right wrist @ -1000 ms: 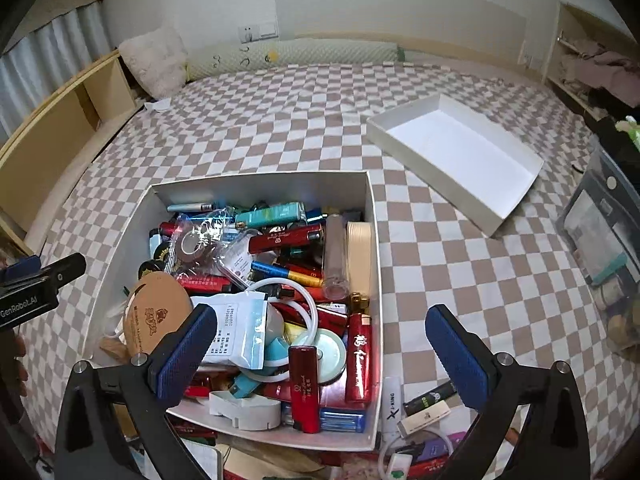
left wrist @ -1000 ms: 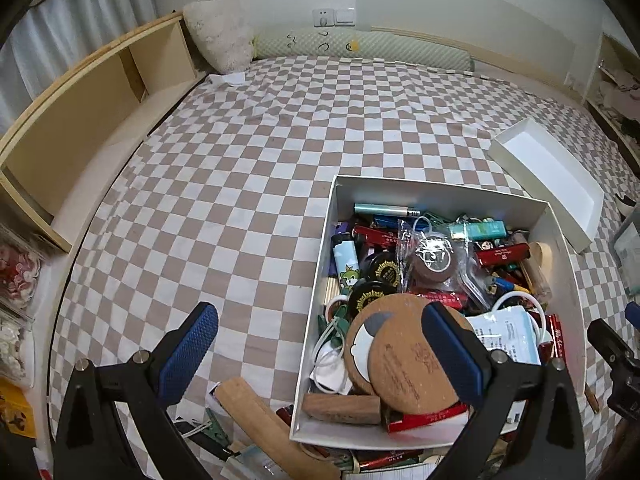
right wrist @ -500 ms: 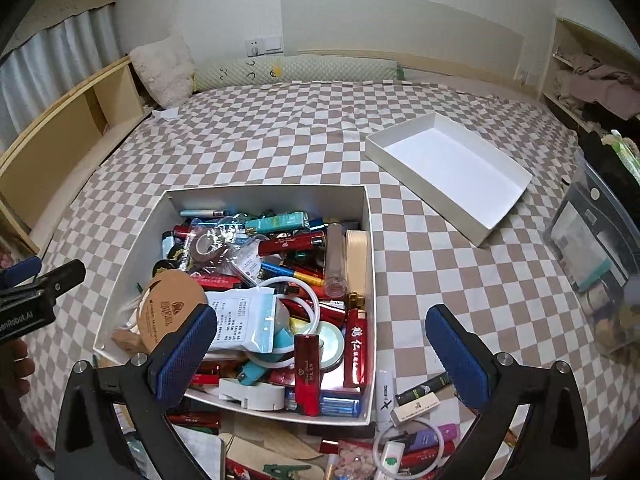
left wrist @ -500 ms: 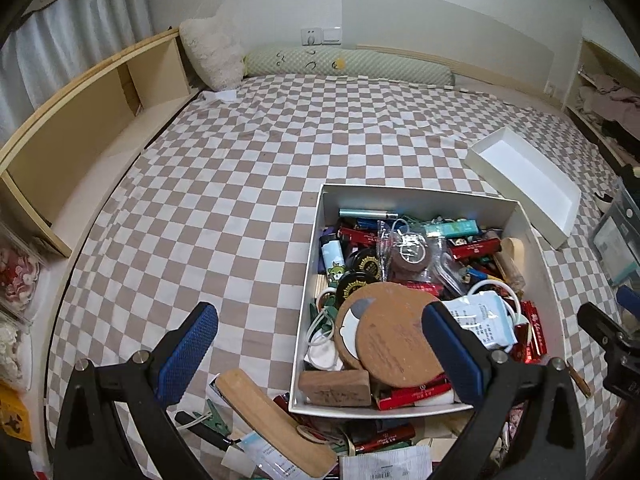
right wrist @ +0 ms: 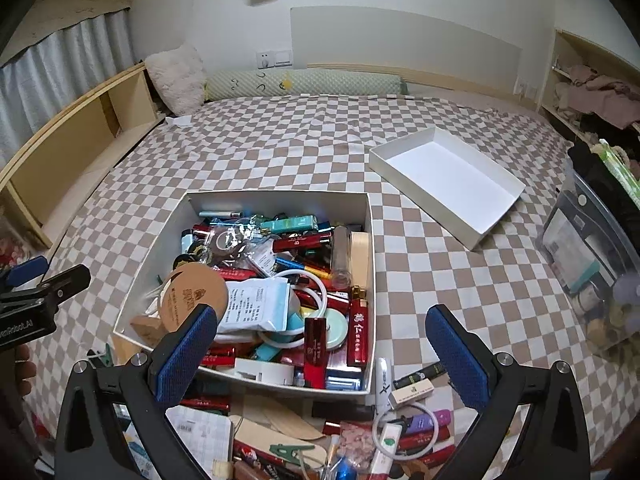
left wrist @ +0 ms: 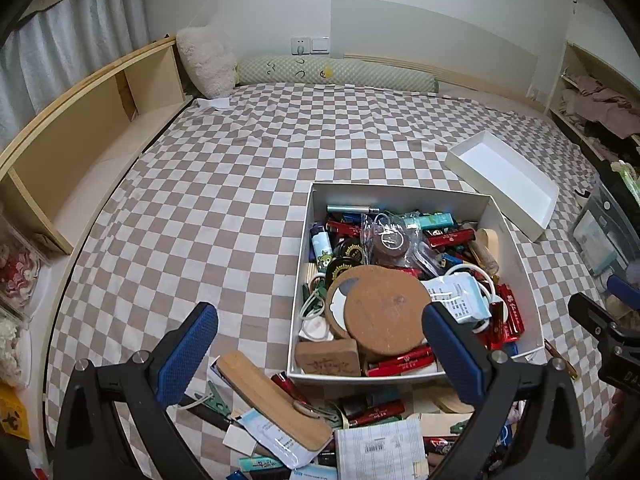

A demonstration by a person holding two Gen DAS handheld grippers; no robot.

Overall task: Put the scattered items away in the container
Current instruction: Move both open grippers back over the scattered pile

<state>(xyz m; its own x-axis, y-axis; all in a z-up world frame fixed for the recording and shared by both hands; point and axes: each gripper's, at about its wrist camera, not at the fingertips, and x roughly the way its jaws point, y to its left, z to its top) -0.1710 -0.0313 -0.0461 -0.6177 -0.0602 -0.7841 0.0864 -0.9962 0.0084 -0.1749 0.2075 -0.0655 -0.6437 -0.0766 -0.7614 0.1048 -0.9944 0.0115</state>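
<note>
Most items already fill the box [left wrist: 516, 248] on the checked bed [left wrist: 240, 184], yet a pile [right wrist: 304, 436] remains scattered beside its near wall, while the left gripper [left wrist: 320, 344] and right gripper [right wrist: 320, 340] hover wide open, holding nothing.

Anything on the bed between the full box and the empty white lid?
No. In the right wrist view, only bare checkered bedspread separates the full box from the empty lid.

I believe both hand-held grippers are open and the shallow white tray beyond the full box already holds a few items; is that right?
Not quite: the shallow white tray holds nothing, as the right wrist view shows. Both hand-held grippers, left and right, are open.
</note>
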